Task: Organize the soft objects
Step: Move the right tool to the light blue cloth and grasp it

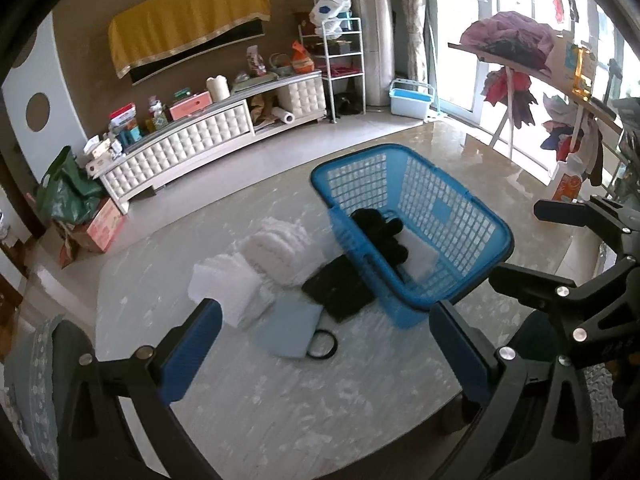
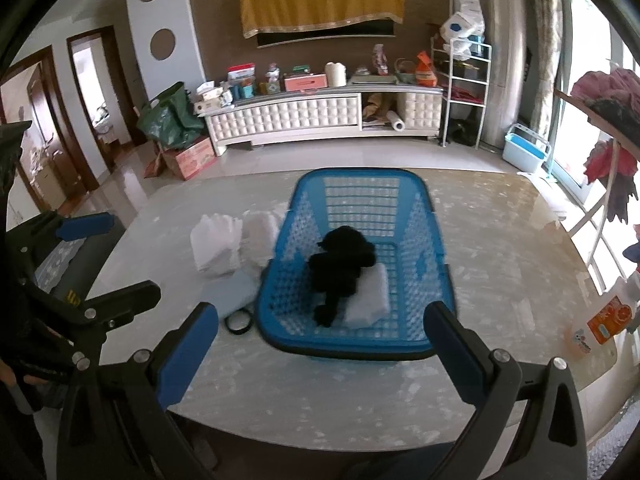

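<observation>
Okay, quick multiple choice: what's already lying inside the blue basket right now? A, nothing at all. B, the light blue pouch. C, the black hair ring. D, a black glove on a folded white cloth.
D: the black glove lies over a folded white cloth inside the blue basket.

Blue lattice basket (image 2: 424, 240) on grey-white marbled table (image 2: 500, 240). Inside: black gloves (image 2: 344, 264), white folded cloth (image 2: 370, 296). At nine o'clock: white cloths (image 2: 216, 244), pale blue pouch (image 2: 234, 290), black ring (image 2: 239, 322).
</observation>
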`<state>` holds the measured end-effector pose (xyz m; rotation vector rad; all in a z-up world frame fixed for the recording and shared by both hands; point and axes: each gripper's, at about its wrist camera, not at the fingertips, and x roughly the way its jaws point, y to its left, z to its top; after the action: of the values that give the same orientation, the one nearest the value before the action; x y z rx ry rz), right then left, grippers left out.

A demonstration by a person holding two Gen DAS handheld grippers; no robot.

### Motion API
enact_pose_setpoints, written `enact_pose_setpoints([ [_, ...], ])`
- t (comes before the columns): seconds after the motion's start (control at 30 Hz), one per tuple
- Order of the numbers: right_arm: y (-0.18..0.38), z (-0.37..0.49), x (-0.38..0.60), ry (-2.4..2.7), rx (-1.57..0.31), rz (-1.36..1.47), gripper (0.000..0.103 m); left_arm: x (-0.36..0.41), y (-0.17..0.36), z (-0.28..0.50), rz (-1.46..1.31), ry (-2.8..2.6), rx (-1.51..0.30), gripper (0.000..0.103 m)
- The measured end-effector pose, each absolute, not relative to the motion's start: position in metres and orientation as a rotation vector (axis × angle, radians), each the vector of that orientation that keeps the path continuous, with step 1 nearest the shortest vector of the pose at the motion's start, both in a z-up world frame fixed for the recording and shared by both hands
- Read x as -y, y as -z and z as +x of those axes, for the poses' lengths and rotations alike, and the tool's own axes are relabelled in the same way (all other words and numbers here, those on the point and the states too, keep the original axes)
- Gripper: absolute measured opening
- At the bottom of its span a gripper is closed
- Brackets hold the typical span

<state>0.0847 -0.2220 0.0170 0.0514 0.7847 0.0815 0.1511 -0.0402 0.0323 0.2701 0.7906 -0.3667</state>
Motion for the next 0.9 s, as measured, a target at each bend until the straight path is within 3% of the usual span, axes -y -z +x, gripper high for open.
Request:
enact_pose_setpoints([
  [0.9, 0.039, 0.122, 0.107, -0.277, -0.943, -0.092, 0.103, -0.092, 0.014, 0.13, 0.17, 0.188, -0.899, 0.103],
])
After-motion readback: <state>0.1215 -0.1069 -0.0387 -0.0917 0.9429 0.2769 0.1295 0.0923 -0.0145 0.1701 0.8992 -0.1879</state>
